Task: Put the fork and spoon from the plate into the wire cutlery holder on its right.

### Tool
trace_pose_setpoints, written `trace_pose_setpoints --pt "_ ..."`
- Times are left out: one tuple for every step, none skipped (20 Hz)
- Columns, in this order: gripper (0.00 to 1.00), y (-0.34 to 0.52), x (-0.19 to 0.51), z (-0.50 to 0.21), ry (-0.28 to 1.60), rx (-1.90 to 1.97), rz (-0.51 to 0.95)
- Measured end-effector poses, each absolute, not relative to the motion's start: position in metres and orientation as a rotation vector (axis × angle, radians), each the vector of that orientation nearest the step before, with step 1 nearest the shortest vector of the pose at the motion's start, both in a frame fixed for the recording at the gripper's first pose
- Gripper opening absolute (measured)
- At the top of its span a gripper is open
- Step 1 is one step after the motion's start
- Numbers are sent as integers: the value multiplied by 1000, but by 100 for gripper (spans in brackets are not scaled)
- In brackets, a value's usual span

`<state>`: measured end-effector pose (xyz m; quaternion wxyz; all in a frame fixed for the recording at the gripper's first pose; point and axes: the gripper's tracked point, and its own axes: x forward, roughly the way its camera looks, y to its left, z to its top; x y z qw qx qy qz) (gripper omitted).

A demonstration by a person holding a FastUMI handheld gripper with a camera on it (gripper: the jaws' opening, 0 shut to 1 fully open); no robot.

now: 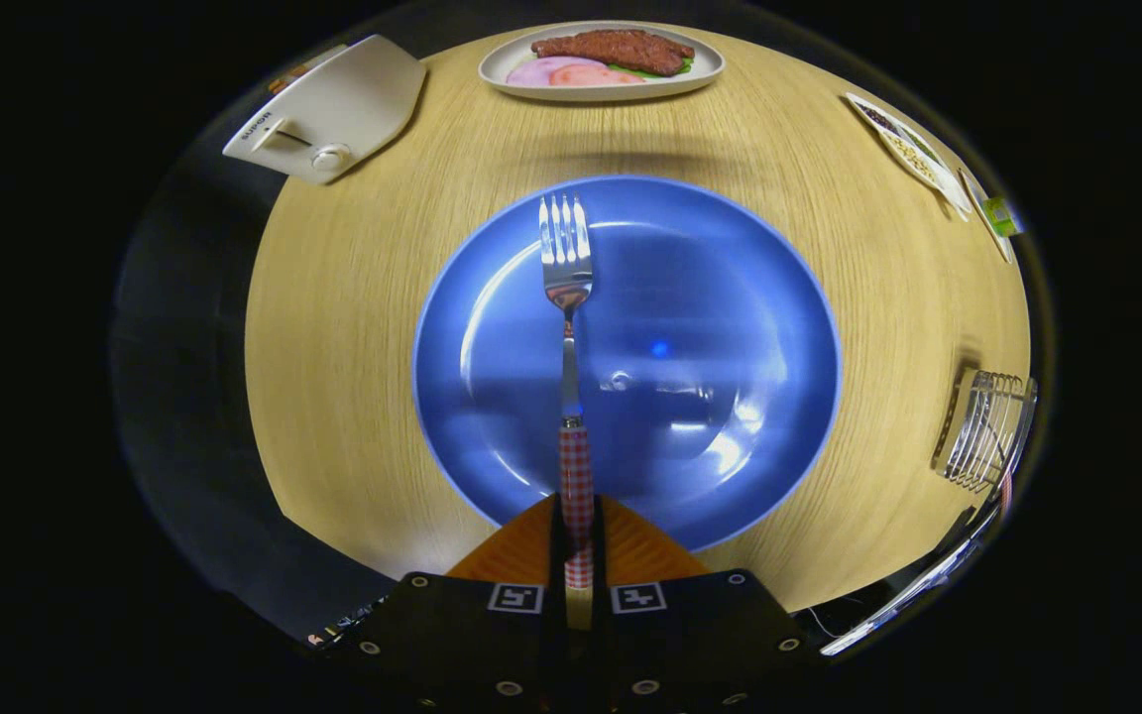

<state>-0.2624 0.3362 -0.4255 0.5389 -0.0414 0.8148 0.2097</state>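
The fork (pixel 568 297) has bright silver tines and neck, and a handle in a red-and-white check. It lies over a plate (pixel 730 297) of plain glossy blue with pale highlights and a thin lighter rim. The counter (pixel 353 377) is light tan with a fine wood grain. On the right, the wire cutlery holder (pixel 987 431) is silvery metal. At the far side, a white dish (pixel 512 64) carries a brown piece, two pink slices and a bit of green. Far left, an off-white toaster (pixel 333 109) shows dark lettering. The gripper (pixel 577 555) is closed with both jaws on the checked handle.
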Motion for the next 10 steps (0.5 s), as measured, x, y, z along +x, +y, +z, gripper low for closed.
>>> trace_pose_setpoints --pt "10 331 -259 -418 1931 -83 497" --pt "10 324 -256 -412 1930 -68 495" --pt "11 314 -252 -407 1927 -53 489" --pt "11 305 -247 -400 1924 -42 482" --pt "10 294 -244 -395 1924 -41 471" --pt "10 281 -239 -389 1920 -43 457" --pt "10 267 -234 -383 1916 -52 444" --pt "10 252 -228 -380 1912 -58 429" --pt "10 237 -224 -376 1909 -62 412" --pt "10 223 -219 -374 1908 -60 392"
